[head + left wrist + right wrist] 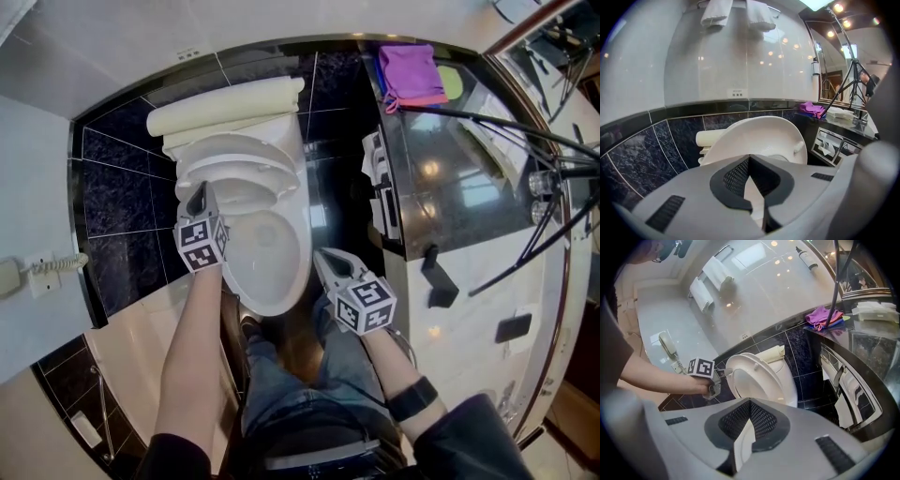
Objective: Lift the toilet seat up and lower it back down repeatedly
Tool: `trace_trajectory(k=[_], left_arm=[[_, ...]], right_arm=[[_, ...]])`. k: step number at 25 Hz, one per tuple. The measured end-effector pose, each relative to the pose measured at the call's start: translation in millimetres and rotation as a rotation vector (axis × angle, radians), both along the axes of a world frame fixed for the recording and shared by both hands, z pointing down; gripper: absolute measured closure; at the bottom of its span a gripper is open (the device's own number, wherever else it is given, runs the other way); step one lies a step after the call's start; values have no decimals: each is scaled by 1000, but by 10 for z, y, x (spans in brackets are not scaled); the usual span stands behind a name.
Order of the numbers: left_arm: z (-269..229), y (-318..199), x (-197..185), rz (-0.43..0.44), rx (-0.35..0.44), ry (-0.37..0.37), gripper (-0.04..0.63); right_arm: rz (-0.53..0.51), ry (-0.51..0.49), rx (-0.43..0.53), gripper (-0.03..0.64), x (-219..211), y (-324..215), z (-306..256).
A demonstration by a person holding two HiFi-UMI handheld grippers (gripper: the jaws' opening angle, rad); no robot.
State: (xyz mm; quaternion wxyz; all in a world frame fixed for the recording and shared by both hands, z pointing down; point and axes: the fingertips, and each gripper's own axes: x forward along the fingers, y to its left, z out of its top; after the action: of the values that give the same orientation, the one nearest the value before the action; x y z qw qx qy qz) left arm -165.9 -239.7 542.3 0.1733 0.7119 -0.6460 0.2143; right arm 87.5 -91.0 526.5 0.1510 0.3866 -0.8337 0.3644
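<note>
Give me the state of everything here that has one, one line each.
toilet bowl: uncovered.
toilet seat: lifted partway, tilted above the toilet bowl.
left hand-held gripper: shut, tips against the toilet seat's rim.
right hand-held gripper: shut, empty, away from the toilet seat.
purple cloth: lying crumpled.
wall phone: handset hung up.
towels: hanging folded.

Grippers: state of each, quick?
Left gripper: closed, tips at rim of the raised white plastic toilet seat; grip unclear.
Right gripper: closed, empty.

White toilet seat (234, 161), black white-veined wall tiles (117, 187), purple cloth (410, 73) with pink edge, glossy black counter (450, 192).
</note>
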Motion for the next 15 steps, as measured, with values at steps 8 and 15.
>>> trace_trajectory(k=[8,15], left_arm=[[-65,236,121,31,-28,-23,595],[-395,742,245,112,-21,-32,595]], right_arm=[[0,32,16,601,67,-130,-22],[-24,98,65,600,-41,-165,-269]])
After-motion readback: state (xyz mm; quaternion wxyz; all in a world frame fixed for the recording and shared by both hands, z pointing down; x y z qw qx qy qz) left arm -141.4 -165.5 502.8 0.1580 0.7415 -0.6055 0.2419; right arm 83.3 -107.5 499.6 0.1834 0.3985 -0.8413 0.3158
